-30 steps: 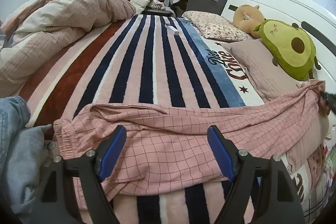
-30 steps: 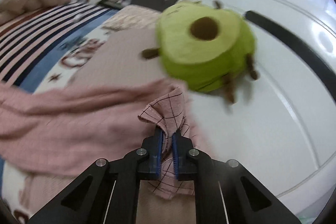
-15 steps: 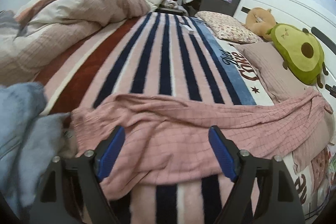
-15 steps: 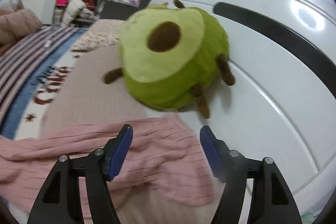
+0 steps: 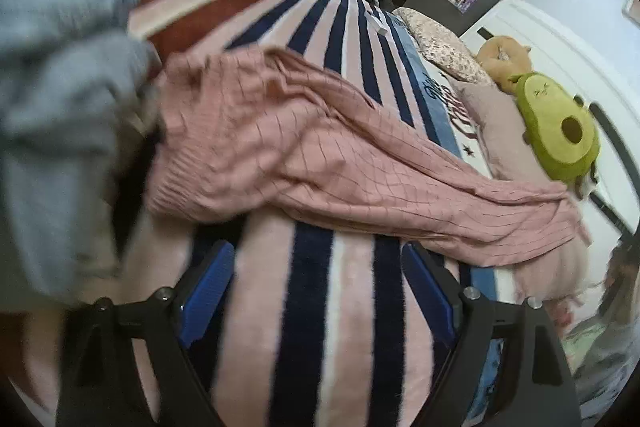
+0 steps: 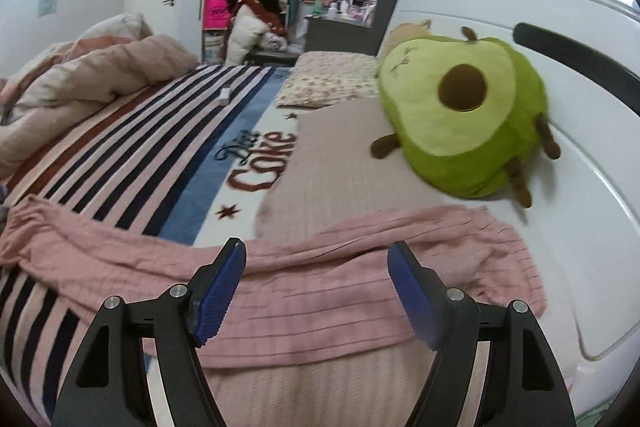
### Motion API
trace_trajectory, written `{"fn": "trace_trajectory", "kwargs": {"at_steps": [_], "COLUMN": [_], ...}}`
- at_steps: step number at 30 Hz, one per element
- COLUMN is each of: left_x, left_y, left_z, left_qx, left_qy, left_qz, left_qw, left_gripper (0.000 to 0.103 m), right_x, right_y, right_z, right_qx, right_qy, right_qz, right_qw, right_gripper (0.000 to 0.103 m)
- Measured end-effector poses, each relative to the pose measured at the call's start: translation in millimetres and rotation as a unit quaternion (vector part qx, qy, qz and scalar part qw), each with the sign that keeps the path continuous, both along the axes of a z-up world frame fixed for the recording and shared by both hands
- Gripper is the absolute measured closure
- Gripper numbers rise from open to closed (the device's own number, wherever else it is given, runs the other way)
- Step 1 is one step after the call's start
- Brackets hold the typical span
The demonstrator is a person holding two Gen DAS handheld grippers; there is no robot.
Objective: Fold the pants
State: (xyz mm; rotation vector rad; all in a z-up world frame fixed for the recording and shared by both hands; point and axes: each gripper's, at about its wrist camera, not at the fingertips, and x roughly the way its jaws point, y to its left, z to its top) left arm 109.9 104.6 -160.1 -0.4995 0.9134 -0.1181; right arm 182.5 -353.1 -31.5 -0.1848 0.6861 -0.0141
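The pink checked pants (image 5: 320, 163) lie stretched across the striped blanket (image 5: 344, 315), waistband at the left, leg ends at the right on a pillow. My left gripper (image 5: 316, 291) is open and empty, just short of the pants' near edge. My right gripper (image 6: 316, 287) is open and empty over the leg ends of the pants (image 6: 360, 267) on the beige pillow (image 6: 336, 163).
A green avocado plush (image 6: 468, 123) leans on the white headboard (image 6: 580, 155) behind the leg ends. Blue-grey clothes (image 5: 60, 115) are heaped left of the waistband. A rumpled quilt (image 6: 80, 87) lies along the far left. A floral pillow (image 6: 332, 79) sits beyond.
My right gripper opened and let go of the pant leg, which now lies on the pillow. My left gripper drew back from over the pants and swung its view left.
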Motion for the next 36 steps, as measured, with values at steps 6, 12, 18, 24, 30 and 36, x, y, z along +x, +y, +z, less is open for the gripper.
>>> {"fn": "trace_trajectory", "kwargs": {"at_steps": [6, 12, 18, 24, 30, 36], "left_x": [30.1, 63.7, 85.0, 79.1, 50.3, 8.5], "left_y": [9.2, 28.0, 24.2, 22.5, 55.0, 100.5], "left_z": [-34.2, -33.9, -24.2, 22.8, 81.3, 127.6], "left_qx": [-0.034, -0.023, 0.006, 0.056, 0.088, 0.133], "left_qy": [0.010, -0.041, -0.056, -0.120, -0.175, -0.198], "left_qz": [0.055, 0.133, 0.134, 0.146, 0.180, 0.230], "left_qw": [0.9979, 0.9900, 0.9893, 0.9803, 0.9640, 0.9435], "left_gripper": [0.020, 0.025, 0.084, 0.097, 0.097, 0.097], "right_x": [-7.8, -17.0, -23.4, -30.6, -44.2, -60.2], "right_y": [11.3, 11.7, 9.2, 6.4, 8.5, 25.3], "right_z": [-15.6, -30.1, -39.2, -36.4, -33.2, -30.8], "right_qx": [0.020, 0.027, 0.047, 0.064, 0.083, 0.115], "right_qy": [0.021, 0.040, 0.053, 0.050, 0.054, 0.065], "right_qz": [0.003, -0.005, -0.009, -0.008, 0.006, 0.043], "right_qw": [1.000, 0.999, 0.997, 0.997, 0.995, 0.990], "right_gripper": [0.033, 0.033, 0.033, 0.033, 0.033, 0.033]}}
